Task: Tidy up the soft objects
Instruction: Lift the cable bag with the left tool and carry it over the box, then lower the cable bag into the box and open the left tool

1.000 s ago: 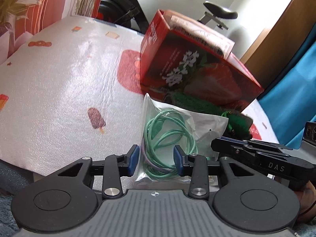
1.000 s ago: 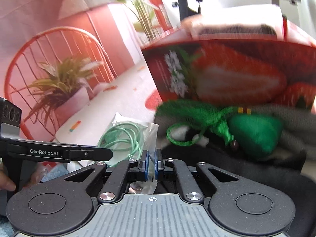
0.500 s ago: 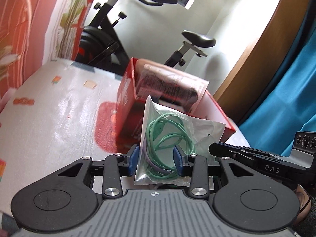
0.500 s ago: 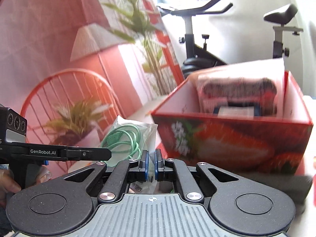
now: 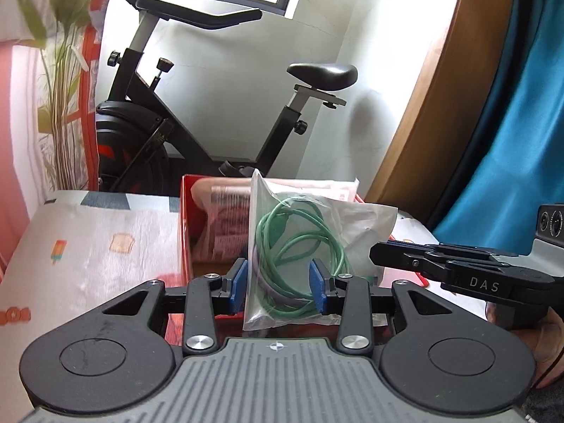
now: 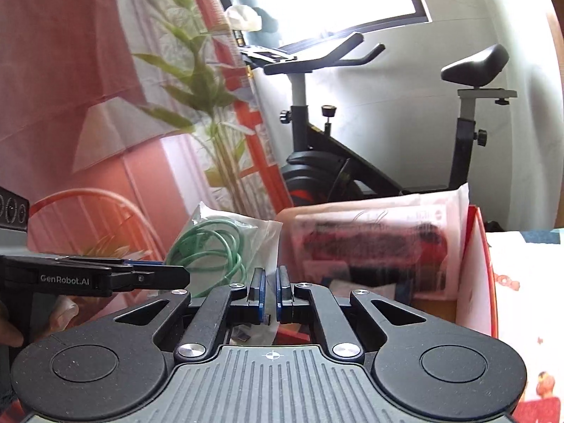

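Observation:
My left gripper (image 5: pixel 278 290) is shut on a clear plastic bag of coiled green cord (image 5: pixel 299 243) and holds it upright above the table, in front of the red strawberry box (image 5: pixel 185 225). The bag also shows in the right wrist view (image 6: pixel 215 243), left of that box (image 6: pixel 476 268). A wrapped dark soft package (image 6: pixel 380 246) stands inside the box. My right gripper (image 6: pixel 270 294) is nearly closed with a narrow gap; nothing shows clearly between its pads, though the bag's lower corner hangs close behind them.
The table has a white cloth with ice-cream prints (image 5: pixel 88 246). An exercise bike (image 5: pixel 197 112) stands behind the table. A plant and red-patterned wall (image 6: pixel 197 105) are at the left. A blue curtain (image 5: pixel 511 141) hangs at the right.
Both grippers have risen and tilted up with the bag. The box now sits lower in view and its inside shows. The green mesh pouch and grey cloth have dropped out of view.

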A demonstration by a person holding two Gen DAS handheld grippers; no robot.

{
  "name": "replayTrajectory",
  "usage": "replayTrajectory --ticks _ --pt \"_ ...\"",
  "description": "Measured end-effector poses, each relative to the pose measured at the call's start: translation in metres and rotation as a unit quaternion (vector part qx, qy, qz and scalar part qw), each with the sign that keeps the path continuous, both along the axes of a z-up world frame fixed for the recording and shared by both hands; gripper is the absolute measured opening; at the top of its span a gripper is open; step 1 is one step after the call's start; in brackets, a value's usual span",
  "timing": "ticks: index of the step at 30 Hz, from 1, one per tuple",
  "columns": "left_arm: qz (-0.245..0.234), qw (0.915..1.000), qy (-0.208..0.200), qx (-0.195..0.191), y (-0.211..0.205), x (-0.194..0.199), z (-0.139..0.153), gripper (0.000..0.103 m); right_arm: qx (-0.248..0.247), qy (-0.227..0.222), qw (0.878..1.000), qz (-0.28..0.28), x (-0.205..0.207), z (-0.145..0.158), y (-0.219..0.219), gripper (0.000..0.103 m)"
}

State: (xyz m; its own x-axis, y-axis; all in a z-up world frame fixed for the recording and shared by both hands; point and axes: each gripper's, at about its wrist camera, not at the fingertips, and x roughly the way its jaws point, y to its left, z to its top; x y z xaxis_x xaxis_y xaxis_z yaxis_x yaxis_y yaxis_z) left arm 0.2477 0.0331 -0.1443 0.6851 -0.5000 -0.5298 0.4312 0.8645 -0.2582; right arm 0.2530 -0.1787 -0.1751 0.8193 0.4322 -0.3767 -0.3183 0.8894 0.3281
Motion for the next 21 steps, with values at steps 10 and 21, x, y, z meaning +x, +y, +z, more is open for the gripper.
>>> replayTrajectory --ticks 10,21 --pt "0.032 0.9990 0.027 0.018 -0.036 0.066 -0.016 0.040 -0.059 -0.003 0.998 -0.027 0.062 -0.022 -0.004 0.006" --pt "0.031 0.9910 0.080 0.102 -0.054 0.095 -0.055 0.040 -0.049 0.065 0.996 -0.022 0.086 -0.078 -0.006 0.006"
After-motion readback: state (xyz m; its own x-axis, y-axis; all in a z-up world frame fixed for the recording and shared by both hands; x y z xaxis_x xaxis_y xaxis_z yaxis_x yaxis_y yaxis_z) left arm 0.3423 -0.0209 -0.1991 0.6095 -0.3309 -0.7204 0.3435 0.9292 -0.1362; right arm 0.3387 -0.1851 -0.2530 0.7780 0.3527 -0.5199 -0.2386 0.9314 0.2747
